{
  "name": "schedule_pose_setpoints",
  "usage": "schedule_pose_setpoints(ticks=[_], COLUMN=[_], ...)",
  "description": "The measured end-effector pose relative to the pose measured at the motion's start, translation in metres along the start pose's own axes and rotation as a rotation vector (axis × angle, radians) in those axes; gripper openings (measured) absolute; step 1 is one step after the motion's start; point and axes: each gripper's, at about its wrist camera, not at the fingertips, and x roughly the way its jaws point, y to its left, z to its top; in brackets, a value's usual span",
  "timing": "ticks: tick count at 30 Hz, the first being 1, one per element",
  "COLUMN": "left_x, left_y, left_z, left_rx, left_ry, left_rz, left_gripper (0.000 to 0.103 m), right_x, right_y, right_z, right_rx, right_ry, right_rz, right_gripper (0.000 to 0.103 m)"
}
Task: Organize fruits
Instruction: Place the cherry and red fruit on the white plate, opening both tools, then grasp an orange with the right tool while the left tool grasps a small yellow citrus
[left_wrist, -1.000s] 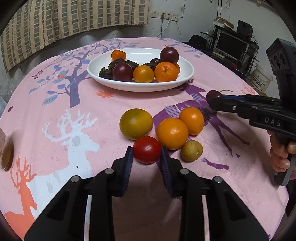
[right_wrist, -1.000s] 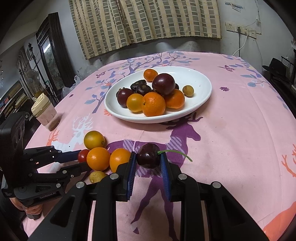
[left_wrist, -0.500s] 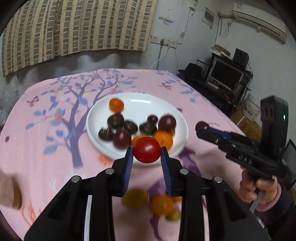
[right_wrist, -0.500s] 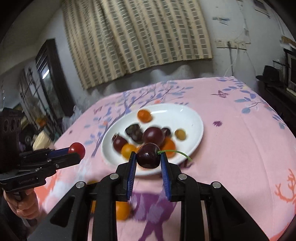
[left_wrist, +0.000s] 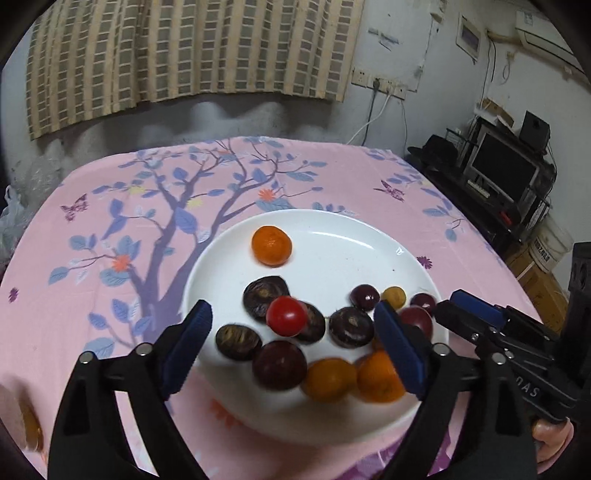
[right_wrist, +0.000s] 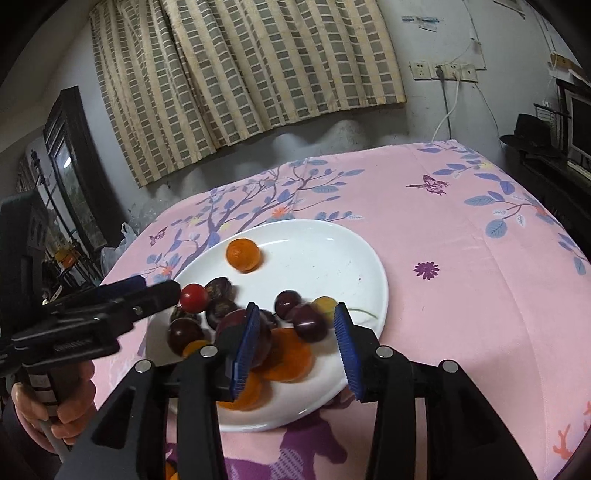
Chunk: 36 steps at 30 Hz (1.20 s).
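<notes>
Pink tree-print surface (left_wrist: 110, 229), white plate (left_wrist: 332, 236) of fruit, striped curtain (right_wrist: 240, 74) behind. Left hand-held gripper (left_wrist: 291, 336) opening, red tomato (left_wrist: 286, 316) loose between pads. Right hand-held gripper (right_wrist: 295, 332) opening, dark cherry (right_wrist: 310, 321) untouched. Left view only: monitor (left_wrist: 502, 173). Right view only: dark cabinet (right_wrist: 74, 166).

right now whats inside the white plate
The white plate holds oranges, dark plums and chestnut-like fruits, plus a red tomato just let go between the opening left gripper. Fruits near the front rim are partly hidden by fingers.

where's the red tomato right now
The red tomato sits over the white plate, between the left gripper's opening jaws but touching neither pad, above the dark fruits. In the right wrist view it shows just off that gripper's tip.
</notes>
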Motion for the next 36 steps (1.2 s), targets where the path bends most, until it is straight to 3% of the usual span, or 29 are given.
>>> schedule_pose_setpoints(ticks=[2, 8, 15, 19, 23, 36], left_x=[-0.020, -0.075, -0.094, -0.096, -0.097, -0.100], left_y=[0.007, 0.028, 0.045, 0.049, 0.057, 0.048], left_z=[-0.009, -0.068, -0.127, -0.132, -0.133, -0.132], left_rx=[-0.024, -0.059, -0.066, -0.059, -0.103, -0.069], left_ry=[-0.010, -0.071, -0.029, -0.046, -0.031, -0.037], left_rz=[-0.005, 0.090, 0.127, 0.181, 0.152, 0.149], left_gripper=[0.091, 0.097, 0.097, 0.097, 0.097, 0.097], right_x=[-0.007, -0.025, -0.031, -0.030, -0.030, -0.019], right_y=[0.010, 0.048, 0.076, 0.072, 0.070, 0.072], right_z=[-0.006, -0.043, -0.086, -0.096, -0.101, -0.108], right_rx=[-0.012, -0.083, -0.157, -0.133, -0.132, -0.168], right_ry=[0.012, 0.106, 0.206, 0.240, 0.260, 0.298], right_rz=[0.027, 0.102, 0.100, 0.102, 0.101, 0.095], right_gripper=[0.045, 0.047, 0.047, 0.047, 0.046, 0.035])
